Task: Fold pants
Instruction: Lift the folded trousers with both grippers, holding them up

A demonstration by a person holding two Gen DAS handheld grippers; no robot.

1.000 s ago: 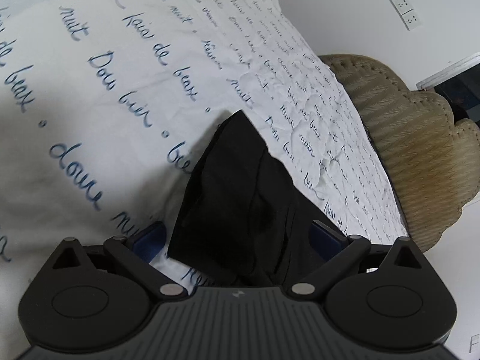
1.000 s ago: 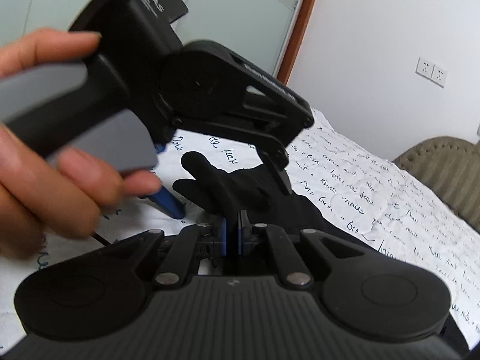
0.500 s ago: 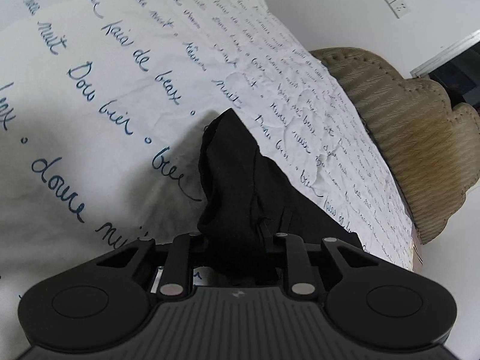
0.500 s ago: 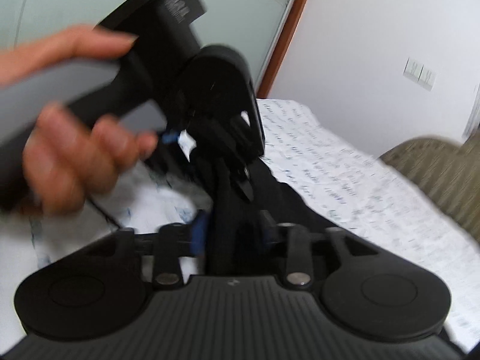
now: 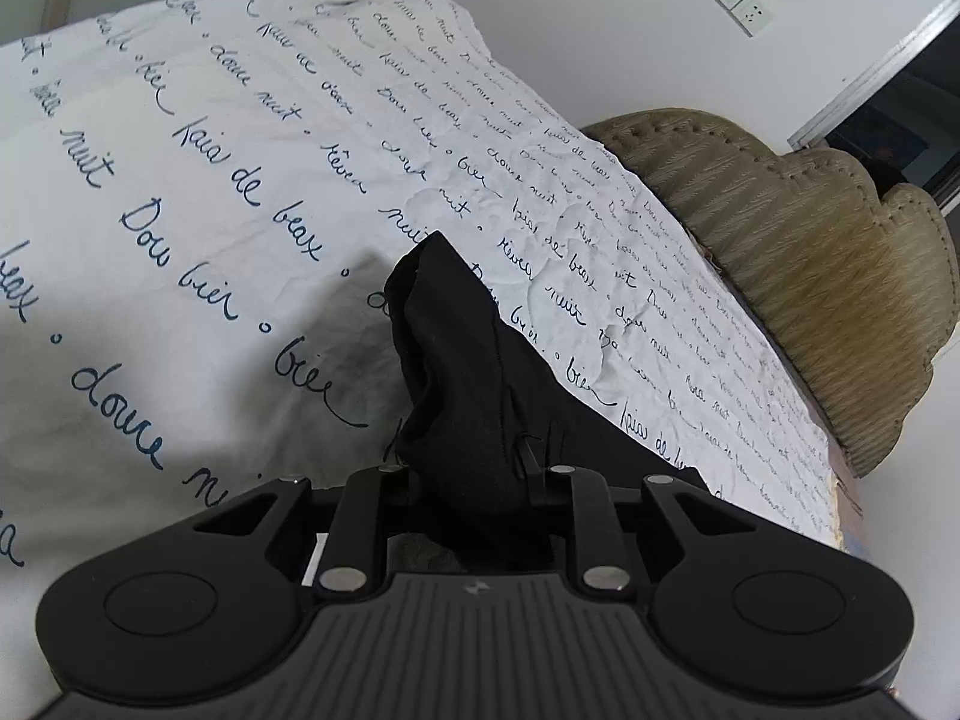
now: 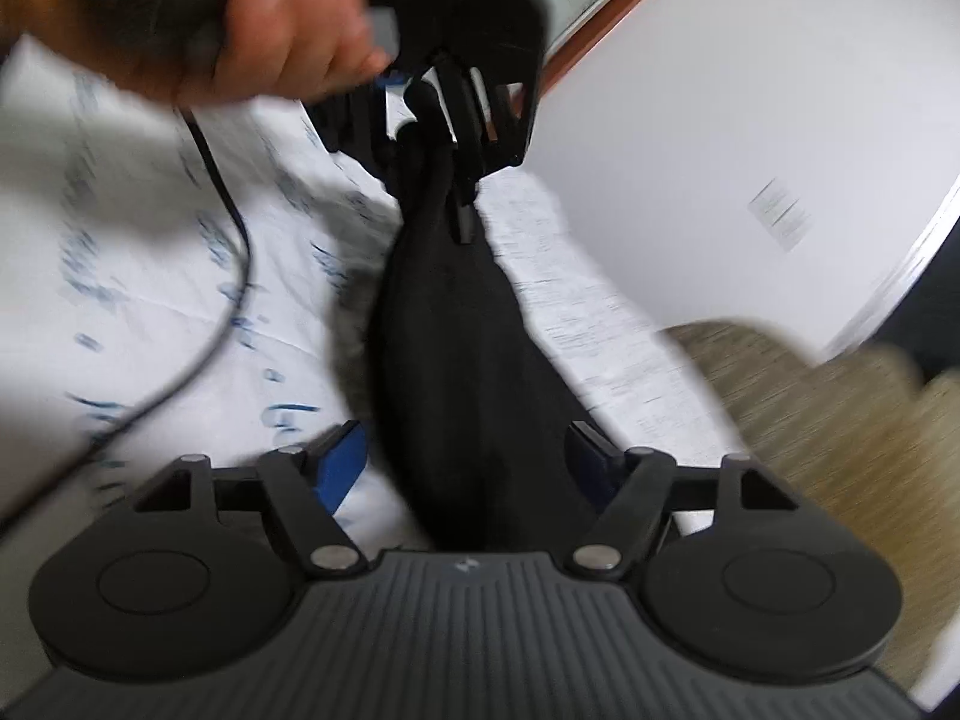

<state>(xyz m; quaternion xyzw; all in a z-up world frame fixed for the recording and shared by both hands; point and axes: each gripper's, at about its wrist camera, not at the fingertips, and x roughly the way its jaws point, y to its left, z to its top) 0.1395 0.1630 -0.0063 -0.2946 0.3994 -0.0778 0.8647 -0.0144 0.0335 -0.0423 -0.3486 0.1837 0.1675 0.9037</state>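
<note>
The black pants lie bunched on the white bed sheet with blue script. My left gripper is shut on a thick fold of them, and the cloth hides its pads. In the right wrist view the pants stretch as a dark band from the left gripper, held by a hand at the top, down to my right gripper. The right jaws are opening. Their blue pads stand apart on either side of the cloth without pressing it.
A beige ribbed headboard or cushion borders the bed's right edge. A white wall with a socket stands behind. A black cable hangs from the left gripper across the sheet. The right wrist view is blurred.
The left gripper shut on the pants and lifted the fold a little. The right gripper let go of the cloth, its pads spreading wide, and drew back from the left gripper.
</note>
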